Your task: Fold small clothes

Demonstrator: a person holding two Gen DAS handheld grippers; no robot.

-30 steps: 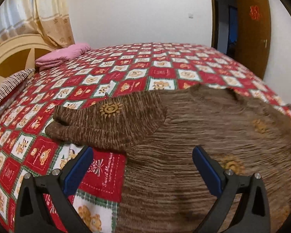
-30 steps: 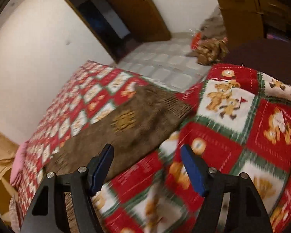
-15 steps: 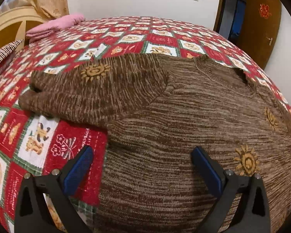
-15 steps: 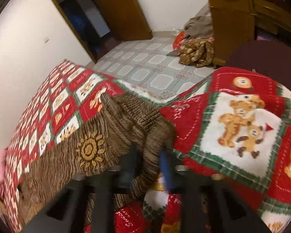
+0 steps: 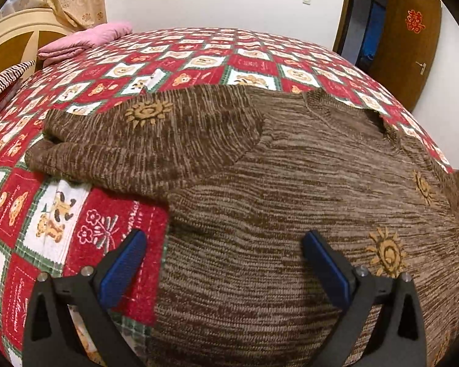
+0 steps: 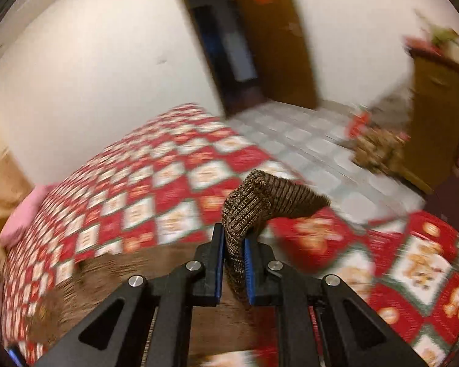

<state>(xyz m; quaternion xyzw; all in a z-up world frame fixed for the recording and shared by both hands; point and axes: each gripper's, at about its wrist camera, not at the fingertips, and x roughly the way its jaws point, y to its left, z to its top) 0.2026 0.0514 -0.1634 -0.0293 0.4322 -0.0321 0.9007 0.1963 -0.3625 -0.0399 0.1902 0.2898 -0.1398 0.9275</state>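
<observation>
The brown striped knit sweater with sun motifs [image 5: 290, 183] lies spread on the red-and-white teddy-bear patchwork bedspread [image 5: 199, 61], filling the centre and lower right of the left wrist view, one sleeve [image 5: 143, 146] stretched out toward the left. The left gripper [image 5: 226, 267] hangs over the hem at the bottom, tongs spread wide, nothing between them. Over in the blurred right wrist view, the right gripper [image 6: 234, 270] is closing, tongs pinching the ribbed cuff of the other sleeve [image 6: 260, 205], which stands up at centre frame. Judging by this, folding has barely begun: both sleeves and the body remain to fold.
</observation>
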